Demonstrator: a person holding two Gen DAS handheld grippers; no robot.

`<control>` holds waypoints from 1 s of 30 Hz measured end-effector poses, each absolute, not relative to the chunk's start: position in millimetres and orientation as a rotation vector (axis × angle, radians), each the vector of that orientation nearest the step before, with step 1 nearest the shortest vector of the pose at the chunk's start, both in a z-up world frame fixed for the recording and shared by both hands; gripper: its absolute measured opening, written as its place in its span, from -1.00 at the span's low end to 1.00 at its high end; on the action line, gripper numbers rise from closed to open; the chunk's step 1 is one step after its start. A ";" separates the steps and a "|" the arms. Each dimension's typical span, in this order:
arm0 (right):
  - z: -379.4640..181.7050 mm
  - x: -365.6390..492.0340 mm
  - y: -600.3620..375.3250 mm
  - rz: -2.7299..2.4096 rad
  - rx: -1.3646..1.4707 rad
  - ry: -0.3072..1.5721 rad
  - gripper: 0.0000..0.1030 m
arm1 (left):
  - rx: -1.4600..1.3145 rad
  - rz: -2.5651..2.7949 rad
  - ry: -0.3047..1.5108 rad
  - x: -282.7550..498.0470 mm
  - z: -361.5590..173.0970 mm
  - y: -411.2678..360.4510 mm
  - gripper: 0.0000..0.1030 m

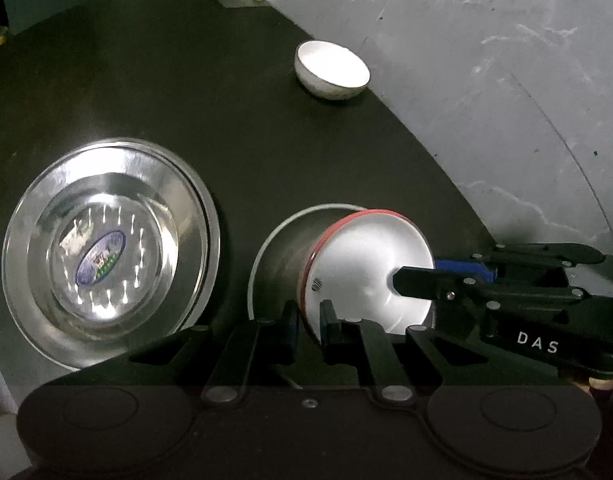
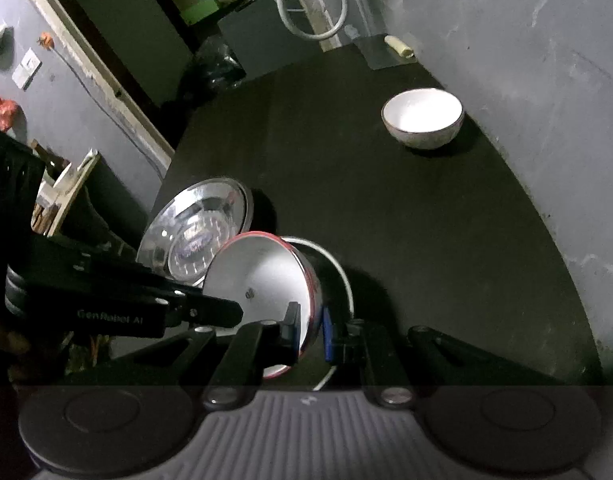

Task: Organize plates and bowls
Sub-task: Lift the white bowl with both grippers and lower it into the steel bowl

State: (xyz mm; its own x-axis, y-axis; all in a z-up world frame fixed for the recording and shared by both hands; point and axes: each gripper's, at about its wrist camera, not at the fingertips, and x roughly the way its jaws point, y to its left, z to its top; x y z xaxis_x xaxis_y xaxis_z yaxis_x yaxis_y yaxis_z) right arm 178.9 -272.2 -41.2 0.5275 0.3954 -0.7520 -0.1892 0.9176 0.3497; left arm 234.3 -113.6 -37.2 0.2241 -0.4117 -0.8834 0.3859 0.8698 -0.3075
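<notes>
The dark surface (image 1: pixel 226 100) carries a steel plate (image 1: pixel 110 256) at the left with a steel bowl (image 1: pixel 106 268) nested in it, and a grey-rimmed dish (image 1: pixel 274 248) near the middle. A red-rimmed white bowl (image 1: pixel 370 272) is held tilted above that dish, its opening turned up toward the cameras. A small white bowl (image 1: pixel 332 70) stands well apart, near the wall.

The red-rimmed bowl is gripped from two sides: the left gripper (image 1: pixel 308 320) is pinched on the near rim, and the right gripper (image 2: pixel 310 332) is pinched on the opposite rim, each with one finger inside the wall and one outside.

The step in hand is judged to be the lowering of this bowl into the dish below. For a good result:
- the bowl is to be levelled before contact, both rims brought to the same height
- the bowl is to be centred over the dish
- both grips are to be released only once the base is seated, so that tipping is avoided
</notes>
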 end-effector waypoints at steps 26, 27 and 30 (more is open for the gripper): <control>-46.2 191.5 -256.6 0.370 0.104 1.054 -0.68 | -0.136 -0.456 1.262 234.0 -44.5 -103.1 -0.62; -45.3 191.8 -256.2 0.372 0.096 1.053 -0.68 | -0.147 -0.450 1.254 233.0 -43.6 -101.7 -0.60; -43.8 192.7 -257.0 0.382 0.082 1.052 -0.68 | -0.183 -0.428 1.231 230.9 -40.5 -97.4 -0.60</control>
